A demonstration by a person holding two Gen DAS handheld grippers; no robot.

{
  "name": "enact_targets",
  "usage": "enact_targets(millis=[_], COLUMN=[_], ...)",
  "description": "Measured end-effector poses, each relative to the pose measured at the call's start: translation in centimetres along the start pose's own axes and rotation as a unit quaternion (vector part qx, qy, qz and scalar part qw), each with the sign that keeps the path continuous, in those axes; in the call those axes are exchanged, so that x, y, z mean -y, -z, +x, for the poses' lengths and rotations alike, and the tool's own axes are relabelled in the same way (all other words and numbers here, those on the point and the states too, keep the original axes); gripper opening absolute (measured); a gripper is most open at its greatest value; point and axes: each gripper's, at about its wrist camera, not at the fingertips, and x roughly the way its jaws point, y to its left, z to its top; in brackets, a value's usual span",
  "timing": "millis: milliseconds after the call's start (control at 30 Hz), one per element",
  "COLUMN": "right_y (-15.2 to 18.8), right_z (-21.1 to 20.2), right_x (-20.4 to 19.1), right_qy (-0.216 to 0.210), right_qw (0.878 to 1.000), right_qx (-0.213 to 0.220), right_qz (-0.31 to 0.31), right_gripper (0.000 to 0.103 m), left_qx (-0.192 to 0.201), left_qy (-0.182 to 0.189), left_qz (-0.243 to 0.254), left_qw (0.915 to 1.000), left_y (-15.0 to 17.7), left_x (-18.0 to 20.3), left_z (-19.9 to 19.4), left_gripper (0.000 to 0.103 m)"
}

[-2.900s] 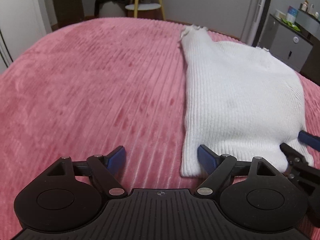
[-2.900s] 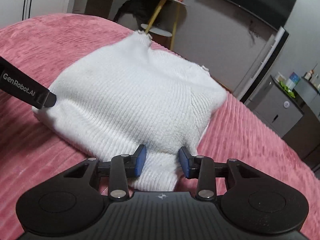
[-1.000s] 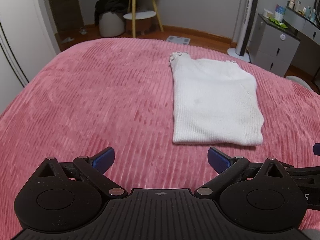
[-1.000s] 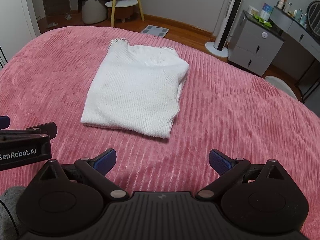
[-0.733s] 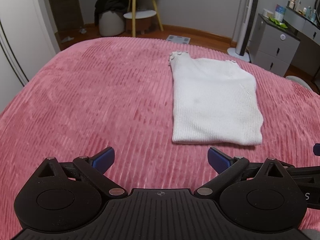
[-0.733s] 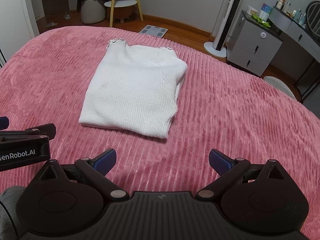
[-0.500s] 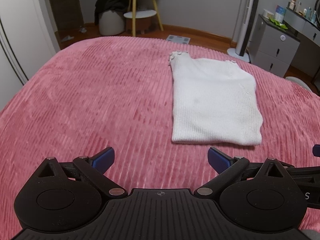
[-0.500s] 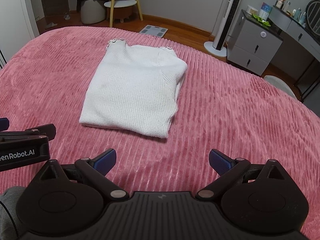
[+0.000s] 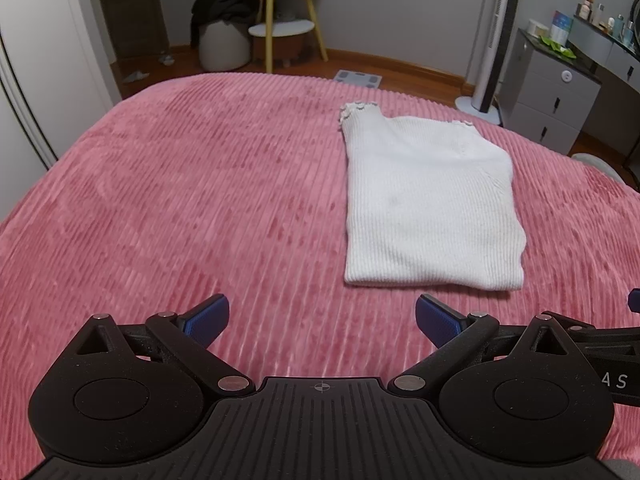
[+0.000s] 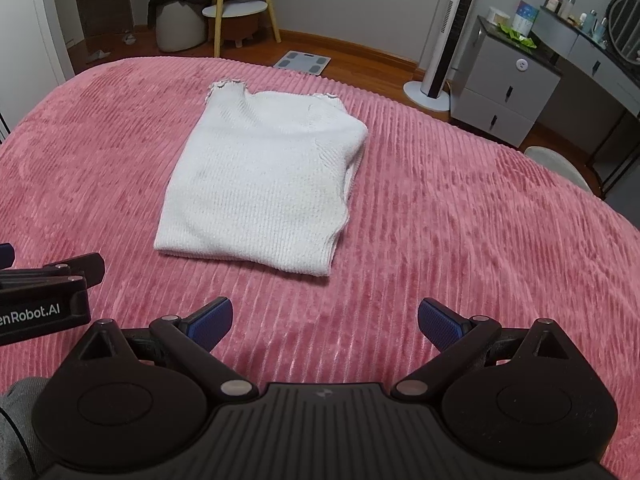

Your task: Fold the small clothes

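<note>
A white ribbed knit sweater lies folded into a flat rectangle on the pink ribbed blanket. My left gripper hovers wide open over the blanket, short of the sweater's near edge and to its left. My right gripper is also wide open and empty, just short of the sweater's near right corner. The left gripper's body shows at the left edge of the right wrist view. Part of the right gripper shows at the right edge of the left wrist view.
Beyond the bed's far edge stand a yellow-legged stand, a white pouf with dark clothes, a floor scale, a tower fan and a grey drawer unit. A white wardrobe lines the left. A grey sleeve shows bottom left.
Both grippers let go of the sweater's near edge, opened wide and pulled back and up from it. Over the last second nothing has visibly moved.
</note>
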Motion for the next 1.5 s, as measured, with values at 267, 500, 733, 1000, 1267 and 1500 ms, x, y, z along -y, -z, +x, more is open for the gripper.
enact_targets(millis=[267, 500, 733, 1000, 1267, 1500], right_y=[0.04, 0.13, 0.22, 0.23, 0.29, 0.31], right_z=[0.1, 0.08, -0.06, -0.24, -0.28, -0.41], right_x=[0.05, -0.03, -0.11, -0.12, 0.12, 0.06], right_qy=[-0.001, -0.003, -0.004, -0.006, -0.009, -0.014], right_qw=[1.0, 1.0, 1.0, 1.0, 1.0, 1.0], right_qx=[-0.001, 0.001, 0.003, 0.005, 0.006, 0.009], right_qz=[0.004, 0.003, 0.002, 0.003, 0.007, 0.007], right_gripper=[0.099, 0.099, 0.099, 0.099, 0.099, 0.099], left_qx=[0.001, 0.001, 0.002, 0.003, 0.006, 0.01], left_qy=[0.0, -0.002, 0.0, -0.001, -0.001, -0.004], left_qz=[-0.001, -0.002, -0.004, -0.004, -0.006, -0.007], left_qw=[1.0, 1.0, 1.0, 1.0, 1.0, 0.9999], left_y=[0.03, 0.08, 0.12, 0.23, 0.24, 0.19], left_x=[-0.01, 0.03, 0.02, 0.0, -0.02, -0.03], left_z=[-0.06, -0.17, -0.27, -0.29, -0.42, -0.53], left_gripper=[0.102, 0.102, 0.102, 0.102, 0.102, 0.102])
